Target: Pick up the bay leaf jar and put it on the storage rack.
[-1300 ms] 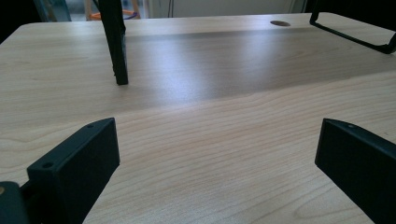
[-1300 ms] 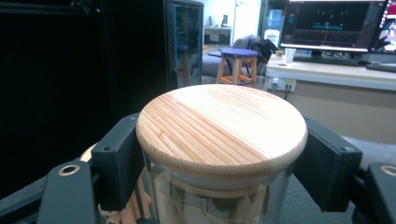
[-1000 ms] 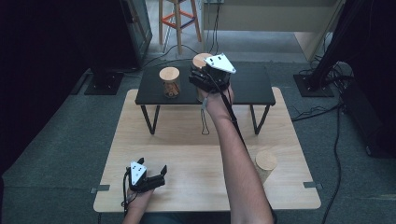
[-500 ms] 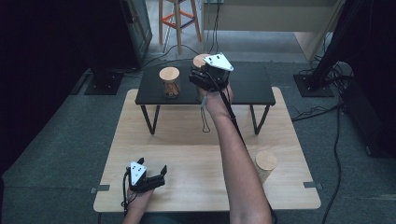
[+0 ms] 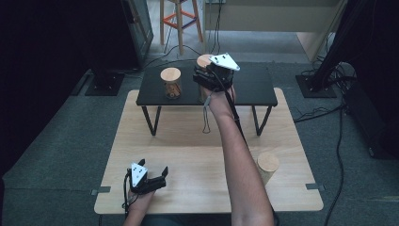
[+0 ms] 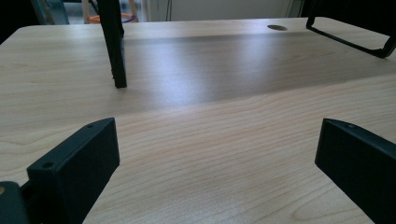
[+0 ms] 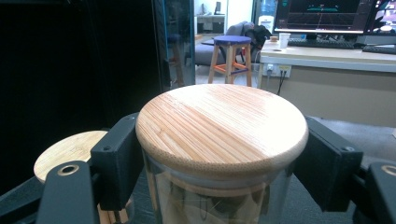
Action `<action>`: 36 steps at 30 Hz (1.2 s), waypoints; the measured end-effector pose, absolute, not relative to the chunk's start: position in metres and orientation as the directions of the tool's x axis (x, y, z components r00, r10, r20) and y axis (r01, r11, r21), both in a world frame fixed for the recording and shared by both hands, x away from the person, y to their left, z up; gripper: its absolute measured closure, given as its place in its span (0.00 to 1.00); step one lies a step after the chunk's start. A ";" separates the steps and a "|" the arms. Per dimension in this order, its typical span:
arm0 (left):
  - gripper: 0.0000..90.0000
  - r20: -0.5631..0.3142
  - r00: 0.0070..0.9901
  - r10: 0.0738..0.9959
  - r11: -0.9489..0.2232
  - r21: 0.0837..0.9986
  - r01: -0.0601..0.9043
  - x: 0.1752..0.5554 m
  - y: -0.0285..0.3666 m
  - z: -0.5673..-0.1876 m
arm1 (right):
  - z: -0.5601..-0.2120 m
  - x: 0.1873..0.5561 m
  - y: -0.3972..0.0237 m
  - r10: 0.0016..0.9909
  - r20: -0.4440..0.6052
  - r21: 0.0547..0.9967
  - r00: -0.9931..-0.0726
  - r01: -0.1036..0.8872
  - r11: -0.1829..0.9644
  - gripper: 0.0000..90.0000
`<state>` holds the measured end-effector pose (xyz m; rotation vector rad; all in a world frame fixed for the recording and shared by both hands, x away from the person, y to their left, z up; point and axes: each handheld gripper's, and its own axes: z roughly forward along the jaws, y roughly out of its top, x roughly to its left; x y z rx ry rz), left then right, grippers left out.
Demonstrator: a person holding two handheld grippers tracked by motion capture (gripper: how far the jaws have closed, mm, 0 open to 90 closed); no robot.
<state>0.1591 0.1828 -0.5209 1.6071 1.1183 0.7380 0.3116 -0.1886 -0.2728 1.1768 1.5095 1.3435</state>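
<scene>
Nothing much has shifted since a second ago: the right gripper [image 5: 210, 79] sits at the same jar [image 7: 219, 140] on the black shelf [image 5: 254, 89], and the left gripper [image 5: 149, 180] rests in its old spot on the counter [image 5: 197, 136].

The right jaws are clamped on the jar just under its lid [image 7: 222, 128], one pad at nine o'clock and one at three o'clock of the glass. The left jaws stand wide apart with nothing between them, bare wood ahead.

My worry is the grip height. The pads sit high on smooth glass, right below the overhanging lid, so on a lift the jar could slide down or swing and tilt between them. If the pads catch the lid's underside instead, the lid may pop loose. A second jar [image 5: 171, 84] stands near on the same shelf, at about nine o'clock from the held one; a sideways move could knock it. The shelf edge is also close, so a low pull towards the person could drag the base off it.

The held jar is clear glass, round, with a flat, pale striped bamboo lid; something light brown shows inside. A third lidded jar [image 5: 267, 167] stands on the counter at about five o'clock.
</scene>
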 end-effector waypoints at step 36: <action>0.00 -0.042 0.379 0.924 -0.083 0.948 0.307 0.158 0.180 -0.520 | -0.279 0.274 -0.197 0.953 0.029 0.998 -0.303 0.068 -0.009 0.00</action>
